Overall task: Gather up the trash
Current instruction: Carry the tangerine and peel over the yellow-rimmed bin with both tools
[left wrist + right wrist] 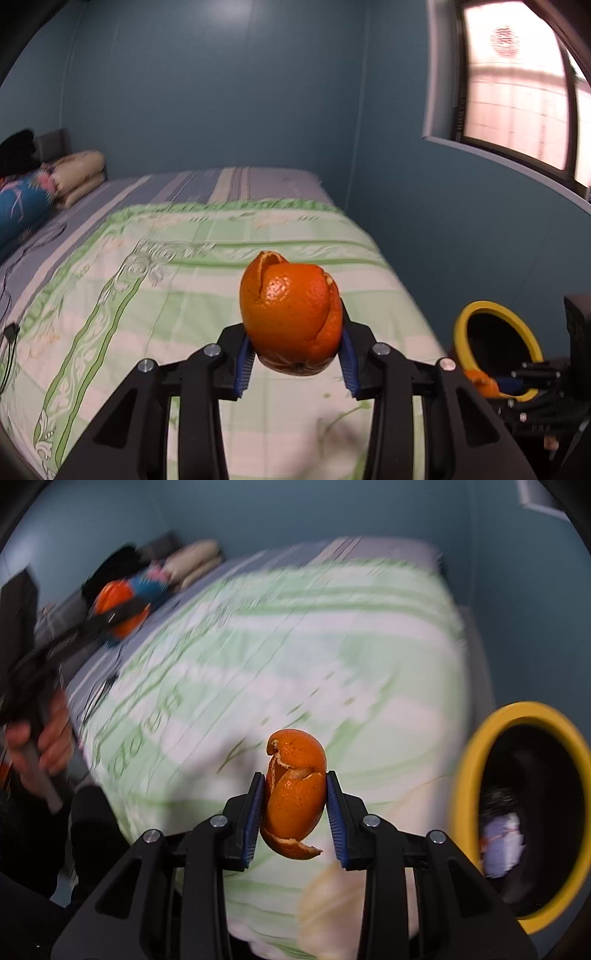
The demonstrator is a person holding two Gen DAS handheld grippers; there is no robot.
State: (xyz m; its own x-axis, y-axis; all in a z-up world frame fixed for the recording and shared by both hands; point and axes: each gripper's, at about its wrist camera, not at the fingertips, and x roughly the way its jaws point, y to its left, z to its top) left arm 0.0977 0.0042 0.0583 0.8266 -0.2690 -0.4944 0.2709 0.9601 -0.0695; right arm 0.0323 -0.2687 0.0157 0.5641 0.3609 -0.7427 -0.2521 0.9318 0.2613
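Two orange peels are held at once, one in each claw. Left wrist view: the left gripper [295, 350] clamps a large, curled orange peel [291, 314] between its blue pads, above a bed [147, 295] with a green-and-white quilt. Beyond the claw, at the far left, lie folded pillows [79, 175] against a blue wall. To the claw's right, off the bed's edge, stands a yellow-rimmed bin [498, 350] with a dark interior; the right gripper [517, 380] appears before the bin's mouth, holding something orange, its details too small to resolve. A window [517, 92] is seen only here, high to the right.

Right wrist view: the right gripper [295, 812] pinches a smaller, narrower orange peel [293, 794] between its pads. The bin [472, 775] lies close to the claw's right, and this view alone shows pale crumpled waste [502, 845] inside it. Far left of the claw, a hand [40, 738] grips the handle of the left gripper [118, 613], which carries its peel [110, 598] over the bed's [295, 646] far side. Motion blur smears the quilt and bin rim here.
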